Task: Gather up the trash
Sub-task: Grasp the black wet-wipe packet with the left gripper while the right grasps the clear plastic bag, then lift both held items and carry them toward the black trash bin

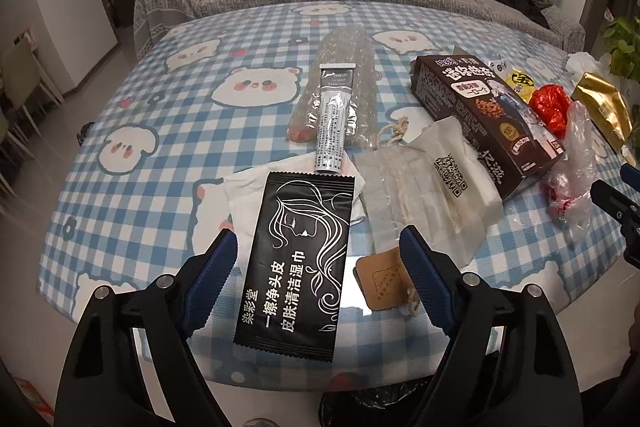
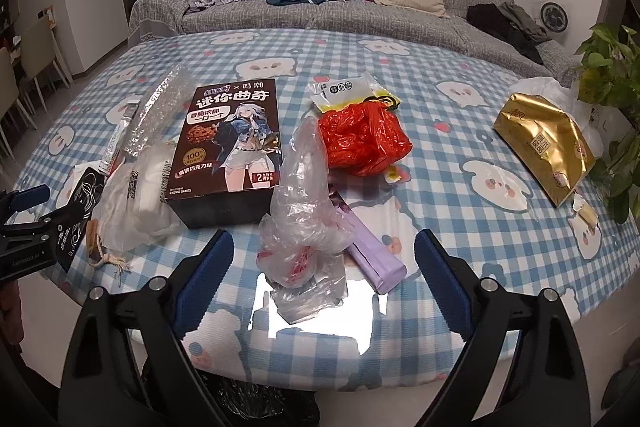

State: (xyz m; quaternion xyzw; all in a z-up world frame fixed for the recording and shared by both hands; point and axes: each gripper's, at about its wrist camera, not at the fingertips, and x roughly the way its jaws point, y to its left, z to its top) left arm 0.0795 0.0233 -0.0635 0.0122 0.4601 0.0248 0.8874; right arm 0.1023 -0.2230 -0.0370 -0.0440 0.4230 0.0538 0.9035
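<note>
A black wet-wipe sachet (image 1: 296,259) lies on a white tissue (image 1: 248,195) at the near edge of the checked table (image 1: 140,187). My left gripper (image 1: 318,247) is open, its fingers either side of the sachet and not pressing it. A crumpled clear plastic bag (image 2: 304,211) lies partly over a purple box (image 2: 372,251). My right gripper (image 2: 324,251) is open around the bag's near end. Beyond lie a brown cookie box (image 2: 228,143), a red bag (image 2: 360,135), a grey tube (image 1: 332,123) on bubble wrap (image 1: 344,59) and a white mesh pouch (image 1: 444,187).
A gold packet (image 2: 544,143) and a white bag sit at the right by a potted plant (image 2: 608,67). A yellow-white wrapper (image 2: 348,93) lies behind the red bag. A grey sofa (image 2: 440,27) with clothes and a backpack stands behind the table. Chairs stand at the far left.
</note>
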